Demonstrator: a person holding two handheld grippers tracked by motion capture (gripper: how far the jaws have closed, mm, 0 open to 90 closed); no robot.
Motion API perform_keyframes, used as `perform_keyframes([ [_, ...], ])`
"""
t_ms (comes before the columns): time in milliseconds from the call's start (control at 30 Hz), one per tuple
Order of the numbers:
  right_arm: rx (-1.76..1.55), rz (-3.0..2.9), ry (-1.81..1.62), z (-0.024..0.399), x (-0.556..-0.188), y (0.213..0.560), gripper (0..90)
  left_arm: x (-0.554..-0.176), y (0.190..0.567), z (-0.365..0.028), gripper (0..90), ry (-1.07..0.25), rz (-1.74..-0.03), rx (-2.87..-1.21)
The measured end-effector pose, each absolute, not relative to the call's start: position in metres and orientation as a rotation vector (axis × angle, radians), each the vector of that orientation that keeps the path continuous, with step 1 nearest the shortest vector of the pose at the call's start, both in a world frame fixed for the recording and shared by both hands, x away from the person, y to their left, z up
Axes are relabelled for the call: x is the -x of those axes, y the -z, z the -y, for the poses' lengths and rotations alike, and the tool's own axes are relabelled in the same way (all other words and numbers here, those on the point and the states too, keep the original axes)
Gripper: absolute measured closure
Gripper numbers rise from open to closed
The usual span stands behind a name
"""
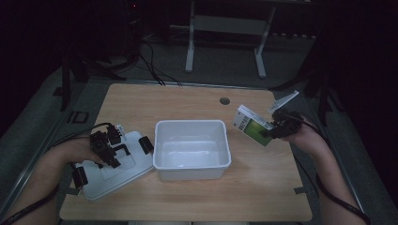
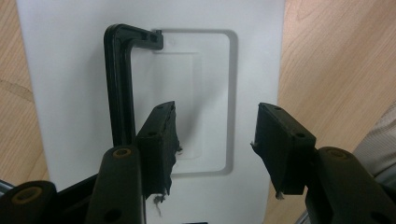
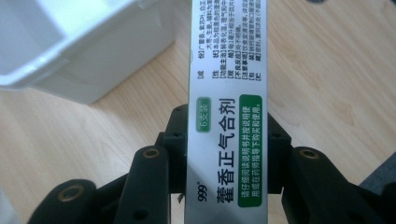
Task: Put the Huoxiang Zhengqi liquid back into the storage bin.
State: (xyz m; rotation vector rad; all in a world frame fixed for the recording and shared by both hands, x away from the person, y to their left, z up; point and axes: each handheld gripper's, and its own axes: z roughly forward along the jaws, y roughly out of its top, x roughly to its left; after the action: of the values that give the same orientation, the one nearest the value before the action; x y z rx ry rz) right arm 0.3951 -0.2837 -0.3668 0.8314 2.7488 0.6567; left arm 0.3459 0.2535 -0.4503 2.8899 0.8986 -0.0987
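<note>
A white and green medicine box (image 1: 252, 125) hangs above the table to the right of the white bin (image 1: 192, 149), and my right gripper (image 1: 278, 126) is shut on it. Seen from the right gripper view, the box (image 3: 228, 107) runs up between both black jaws, printed side facing the camera, with the bin (image 3: 70, 46) at the upper left. My left gripper (image 1: 107, 149) rests over the white lid (image 1: 115, 165) at the table's left. The left gripper (image 2: 212, 140) stands open above the lid (image 2: 154, 60), its left finger next to the black handle (image 2: 119, 84), nothing between the pads.
The lid carries black clasps (image 1: 146, 144) at its edges. A round cable hole (image 1: 225, 101) sits near the table's far edge. Table legs and a frame (image 1: 225, 42) stand on the floor beyond. Bare wood lies in front of the bin.
</note>
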Motion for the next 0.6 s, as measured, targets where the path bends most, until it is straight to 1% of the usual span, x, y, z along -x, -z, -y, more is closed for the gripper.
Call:
perform_keyframes([
  [200, -0.747, -2.742, -0.680, 0.271, -0.390, 0.351, 63.8, -0.346, 0.452, -0.253, 48.6, 0.113, -0.908, -2.895],
  [367, -0.638, -2.766, -0.727, 0.252, -0.380, 0.335, 63.8, -0.346, 0.450, -0.252, 48.5, 0.115, -0.906, -2.891],
  [600, -0.509, -2.813, -0.757, 0.224, -0.372, 0.328, 63.8, -0.345, 0.450, -0.251, 48.6, 0.118, -0.904, -2.898],
])
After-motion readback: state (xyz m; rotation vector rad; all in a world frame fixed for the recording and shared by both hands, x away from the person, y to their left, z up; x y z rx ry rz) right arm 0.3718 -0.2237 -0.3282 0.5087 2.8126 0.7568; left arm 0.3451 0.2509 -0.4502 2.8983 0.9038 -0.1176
